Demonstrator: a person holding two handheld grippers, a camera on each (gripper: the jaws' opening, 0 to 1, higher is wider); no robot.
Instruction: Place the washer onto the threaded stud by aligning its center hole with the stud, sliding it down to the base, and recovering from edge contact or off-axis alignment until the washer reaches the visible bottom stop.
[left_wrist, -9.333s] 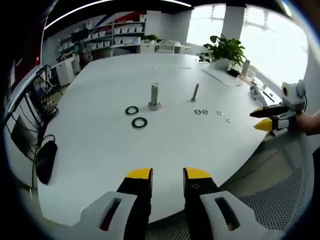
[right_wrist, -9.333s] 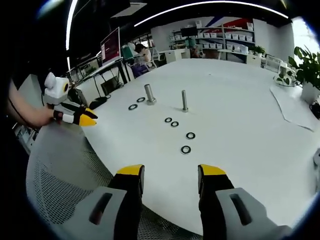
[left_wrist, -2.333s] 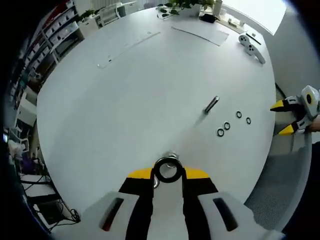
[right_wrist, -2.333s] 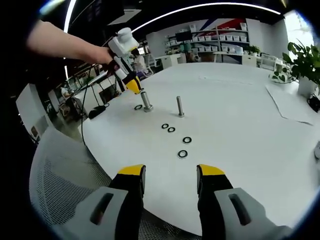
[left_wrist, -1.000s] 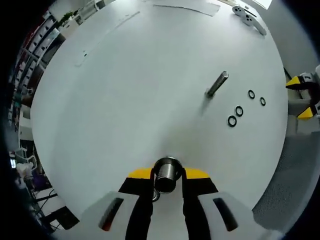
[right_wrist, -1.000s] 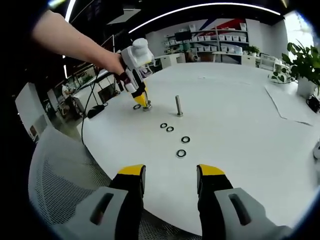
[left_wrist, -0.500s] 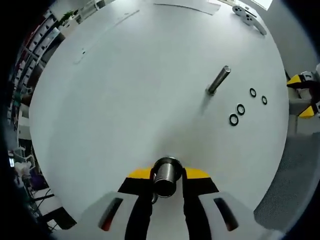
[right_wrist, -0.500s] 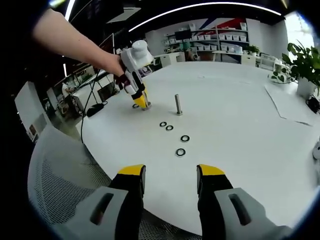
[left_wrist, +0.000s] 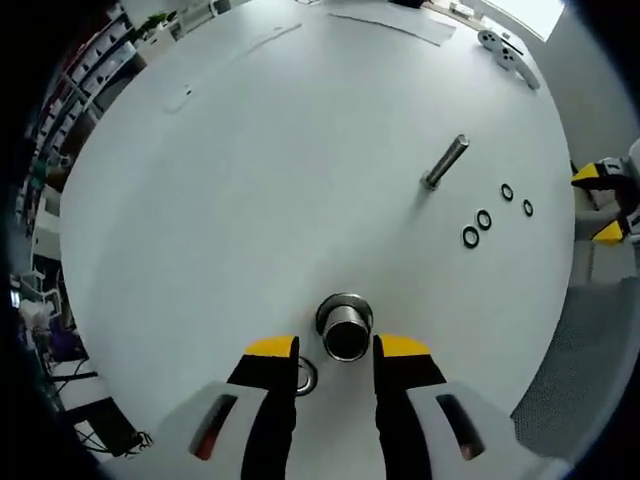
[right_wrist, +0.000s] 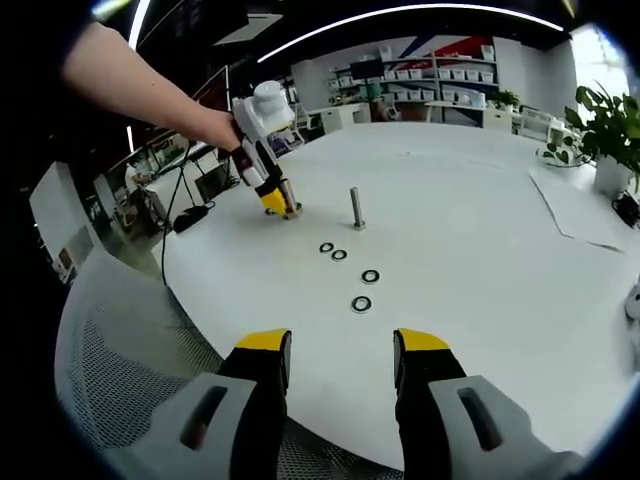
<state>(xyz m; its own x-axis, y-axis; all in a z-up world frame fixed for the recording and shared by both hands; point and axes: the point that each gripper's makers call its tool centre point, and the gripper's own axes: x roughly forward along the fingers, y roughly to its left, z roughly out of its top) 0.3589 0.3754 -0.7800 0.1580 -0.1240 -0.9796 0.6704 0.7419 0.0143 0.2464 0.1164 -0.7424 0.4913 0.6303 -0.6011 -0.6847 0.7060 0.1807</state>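
The left gripper (left_wrist: 335, 350) is held straight above the thick stud (left_wrist: 346, 327), jaws apart and empty, so the washer (left_wrist: 345, 309) looks dropped around it. The right gripper (right_wrist: 340, 345) is parked off the desk (left_wrist: 260, 180), jaws open.

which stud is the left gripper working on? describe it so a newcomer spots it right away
On the round white table two metal studs stand upright near the edge closest to the person's arm. It is the thick stud, right in front of the left gripper, whose jaws are open. The thin stud stands further along, beside a row of small loose washers; the thick one is shorter and far wider.
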